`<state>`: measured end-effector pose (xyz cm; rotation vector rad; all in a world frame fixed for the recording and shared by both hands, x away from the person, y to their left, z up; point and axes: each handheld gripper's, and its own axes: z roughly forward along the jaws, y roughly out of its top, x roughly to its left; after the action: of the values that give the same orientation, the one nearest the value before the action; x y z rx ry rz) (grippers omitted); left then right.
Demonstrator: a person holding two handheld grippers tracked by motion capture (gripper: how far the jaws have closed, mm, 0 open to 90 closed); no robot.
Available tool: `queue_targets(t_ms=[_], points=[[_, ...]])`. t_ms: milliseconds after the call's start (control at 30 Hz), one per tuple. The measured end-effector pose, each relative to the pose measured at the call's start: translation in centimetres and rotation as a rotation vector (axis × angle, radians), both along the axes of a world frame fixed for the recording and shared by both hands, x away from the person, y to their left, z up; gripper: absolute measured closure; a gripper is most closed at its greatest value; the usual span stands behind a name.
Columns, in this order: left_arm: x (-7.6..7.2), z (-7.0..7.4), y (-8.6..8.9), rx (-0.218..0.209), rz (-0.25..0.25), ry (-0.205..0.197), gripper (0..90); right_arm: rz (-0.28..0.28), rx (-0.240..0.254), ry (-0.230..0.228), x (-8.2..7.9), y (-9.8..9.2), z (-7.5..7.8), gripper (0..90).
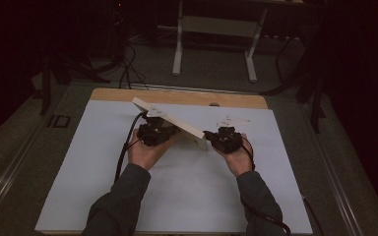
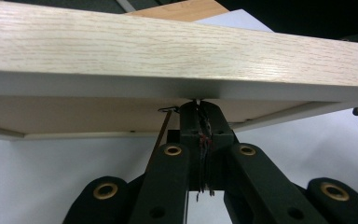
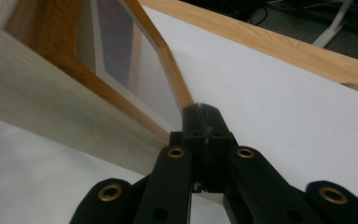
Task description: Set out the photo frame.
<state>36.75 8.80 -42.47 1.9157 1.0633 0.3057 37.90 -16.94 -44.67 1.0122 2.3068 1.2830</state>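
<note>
The left claw [image 2: 199,105] is seen with its two black jaws pressed together, tips set against the underside of a pale, wood-grained rectangular picture frame [image 2: 177,46]; a thin dark wire hook is seen just beside the tips, but whether anything is pinched between the pads cannot be told. In the high view the left claw [image 1: 153,133] is found under the frame's [image 1: 170,122] raised left part, carried by the left hand [image 1: 145,151].

The right claw [image 3: 204,112] is likewise drawn together, its tips resting against the corner of the frame [image 3: 51,107], where a darker wooden inner border and a glazed pane are shown. Whether the frame's edge is actually clamped there cannot be told. In the high view the right claw [image 1: 222,137] is placed at the frame's lower right end, borne by the right hand [image 1: 237,156].

The frame is held tilted above the middle of the desk, its far left corner highest and its near right end lowest, close to the white sheet [image 1: 103,172] covering the light wooden desk [image 1: 177,96]. Black cables are trailed from both claws along the grey sleeves. Beyond the desk, a dark floor and the white legs of another table [image 1: 178,54] are seen.
</note>
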Motion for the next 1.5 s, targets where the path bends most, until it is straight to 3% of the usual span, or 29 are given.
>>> queue_targets(t_ms=[800, 1500], points=[[0.4, 0.0, 0.2, -0.009, 0.011, 0.005, 90.0, 0.053, -0.004, -0.008, -0.8, 0.6, 0.0, 90.0], [0.9, 0.0, 0.9, -0.009, -0.022, 0.007, 90.0, 0.162, -0.023, -0.02, -1.6, 2.4, 0.4, 90.0]])
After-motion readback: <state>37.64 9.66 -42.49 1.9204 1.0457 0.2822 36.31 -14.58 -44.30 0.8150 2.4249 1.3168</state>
